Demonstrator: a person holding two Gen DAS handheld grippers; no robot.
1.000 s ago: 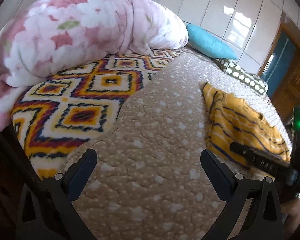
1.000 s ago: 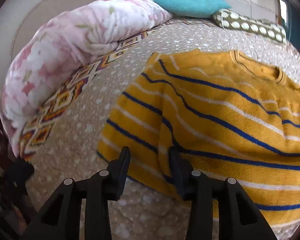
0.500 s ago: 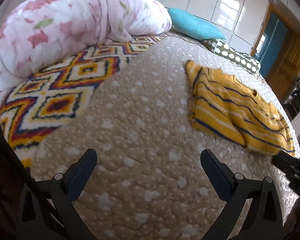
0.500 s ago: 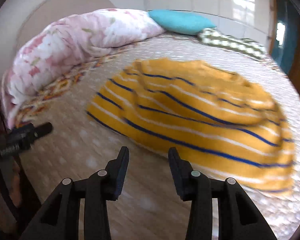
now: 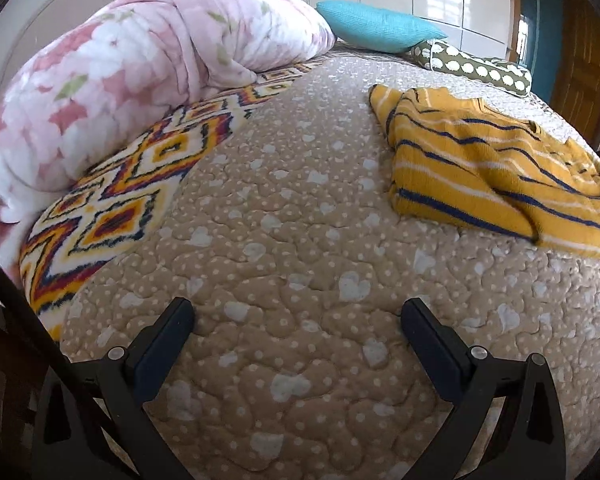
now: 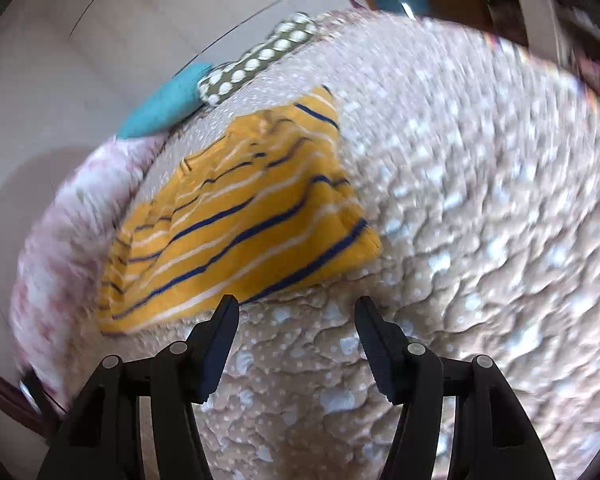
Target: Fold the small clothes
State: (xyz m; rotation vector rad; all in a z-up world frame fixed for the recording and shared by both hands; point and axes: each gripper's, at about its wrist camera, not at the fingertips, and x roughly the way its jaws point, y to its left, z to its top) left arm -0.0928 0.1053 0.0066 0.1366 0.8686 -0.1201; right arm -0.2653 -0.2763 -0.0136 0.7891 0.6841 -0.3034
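A yellow sweater (image 5: 492, 172) with blue and white stripes lies folded on the beige quilted bedspread (image 5: 284, 248), at the right in the left wrist view. In the blurred right wrist view the sweater (image 6: 240, 228) lies left of centre, just beyond the fingers. My left gripper (image 5: 296, 316) is open and empty above the bare quilt, well left of the sweater. My right gripper (image 6: 296, 312) is open and empty, its left fingertip (image 6: 230, 308) close to the sweater's near edge without holding it.
A rolled pink floral blanket (image 5: 132, 80) and a diamond-patterned blanket (image 5: 132, 196) lie along the left. A turquoise pillow (image 5: 376, 32) and a green dotted pillow (image 5: 472, 66) sit at the head. A wooden door (image 5: 580, 60) stands at far right.
My right gripper has let go of the sweater, opened wider, pulled back and swung around. The left gripper has drawn back and stays open. The sweater now lies folded.
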